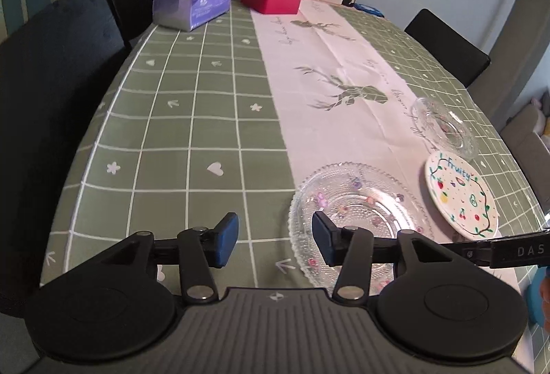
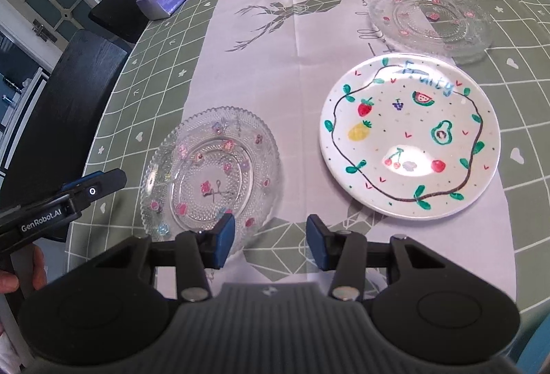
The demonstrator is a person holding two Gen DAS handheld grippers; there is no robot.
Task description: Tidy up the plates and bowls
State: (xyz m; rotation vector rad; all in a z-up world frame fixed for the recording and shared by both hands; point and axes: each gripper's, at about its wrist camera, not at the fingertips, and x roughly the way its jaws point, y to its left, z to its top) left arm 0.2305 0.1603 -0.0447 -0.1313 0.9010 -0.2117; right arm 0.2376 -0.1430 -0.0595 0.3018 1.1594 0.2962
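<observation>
Left gripper [image 1: 275, 241]: tilted down over the table's near edge; its right blue pad stands in front of the near glass plate's left rim; jaws apart, nothing between them.
Right gripper [image 2: 270, 241]: tilted down, just short of the near glass plate's right rim, over the pale runner [image 2: 275, 71]; jaws apart, holding nothing.
Person's hand [image 2: 20, 271]: seen at the left edge of the right wrist view, holding the left tool.
Near glass plate [image 2: 211, 174]: clear, beaded with a scalloped rim, small pink and purple flowers; lies flat, half on the runner, half on the green checked cloth [image 1: 192, 119].
Fruit plate [image 2: 409, 136]: white, painted fruits and a vine ring; just right of the near glass plate, apart from it.
Far glass plate [image 2: 431, 18]: clear with pink flowers; beyond the fruit plate, well apart from the near glass plate.
</observation>
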